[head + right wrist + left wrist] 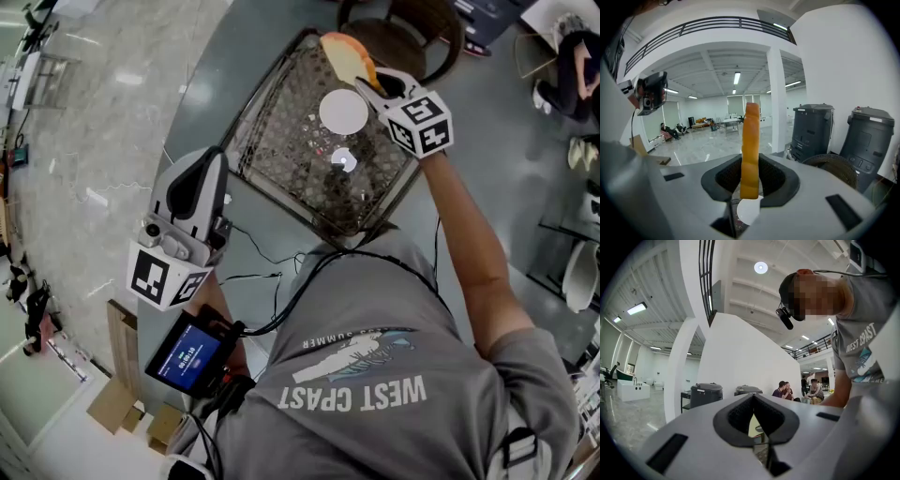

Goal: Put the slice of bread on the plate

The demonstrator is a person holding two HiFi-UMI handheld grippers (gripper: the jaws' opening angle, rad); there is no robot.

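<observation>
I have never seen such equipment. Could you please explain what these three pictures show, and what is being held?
There is no robot here. A person holds a two-jaw gripper in each hand. The head view comes from a camera on the person's head, looking down. Each of the other two pictures comes from a camera riding on one gripper. A white plate lies on the woven table. The right gripper clamps a slice of bread. The left gripper is shut and empty.
</observation>
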